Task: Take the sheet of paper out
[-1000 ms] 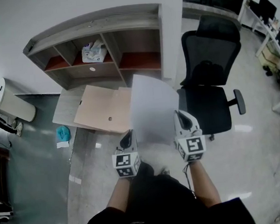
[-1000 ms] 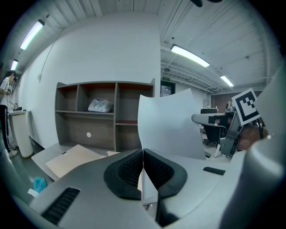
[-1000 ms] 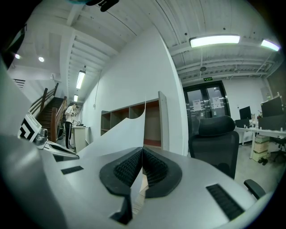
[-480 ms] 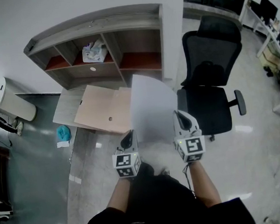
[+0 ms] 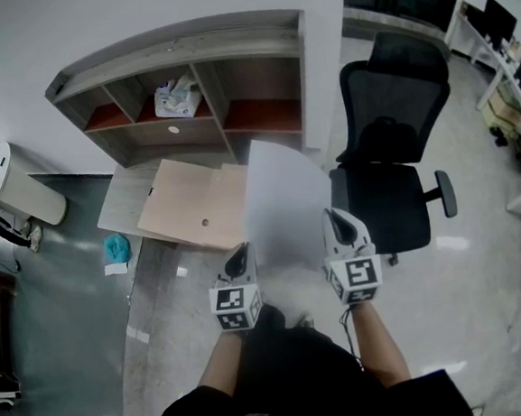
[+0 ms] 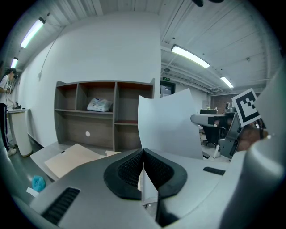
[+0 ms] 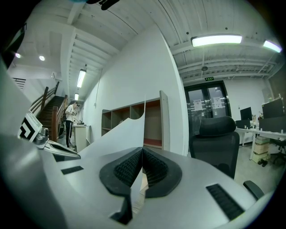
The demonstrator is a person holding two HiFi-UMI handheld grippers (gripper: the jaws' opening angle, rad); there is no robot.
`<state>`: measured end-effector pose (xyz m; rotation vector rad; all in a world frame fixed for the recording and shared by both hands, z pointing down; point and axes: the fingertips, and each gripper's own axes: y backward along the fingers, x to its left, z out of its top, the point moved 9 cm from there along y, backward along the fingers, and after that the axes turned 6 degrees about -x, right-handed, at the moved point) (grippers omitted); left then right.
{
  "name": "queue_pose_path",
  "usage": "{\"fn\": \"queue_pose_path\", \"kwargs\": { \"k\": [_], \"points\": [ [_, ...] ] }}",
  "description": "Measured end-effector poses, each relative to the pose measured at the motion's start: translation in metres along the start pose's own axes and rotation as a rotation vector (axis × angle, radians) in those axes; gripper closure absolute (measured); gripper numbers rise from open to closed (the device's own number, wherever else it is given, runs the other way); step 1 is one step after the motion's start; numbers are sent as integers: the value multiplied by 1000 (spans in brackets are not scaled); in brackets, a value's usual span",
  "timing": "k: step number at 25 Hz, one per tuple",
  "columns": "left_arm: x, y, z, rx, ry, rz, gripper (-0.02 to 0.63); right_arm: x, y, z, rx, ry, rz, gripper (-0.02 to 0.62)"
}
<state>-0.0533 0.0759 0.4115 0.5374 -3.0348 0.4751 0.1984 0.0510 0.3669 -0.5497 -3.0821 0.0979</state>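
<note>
A white sheet of paper (image 5: 285, 200) hangs in the air in front of me, held by its near edge and curling slightly. My left gripper (image 5: 241, 253) is shut on its lower left corner, my right gripper (image 5: 336, 221) on its lower right edge. In the left gripper view the sheet (image 6: 172, 125) rises from between the closed black pads (image 6: 129, 170), and the right gripper's marker cube (image 6: 246, 106) shows on the right. The right gripper view has the sheet (image 7: 120, 134) running leftward from its closed pads (image 7: 154, 167).
A grey shelf unit (image 5: 185, 73) stands against the wall with a tissue pack (image 5: 176, 97) in one compartment. Below it lies a tan board (image 5: 187, 200) on a low grey surface (image 5: 119, 201). A black office chair (image 5: 391, 146) stands to the right. A teal object (image 5: 117, 249) lies on the floor.
</note>
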Motion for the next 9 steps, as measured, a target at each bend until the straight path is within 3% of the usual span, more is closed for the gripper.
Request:
{"fn": "queue_pose_path", "kwargs": {
  "k": [9],
  "points": [
    [0,4,-4,9,7,-1,560,5,2,2,1,-13,-3,578]
  ]
}}
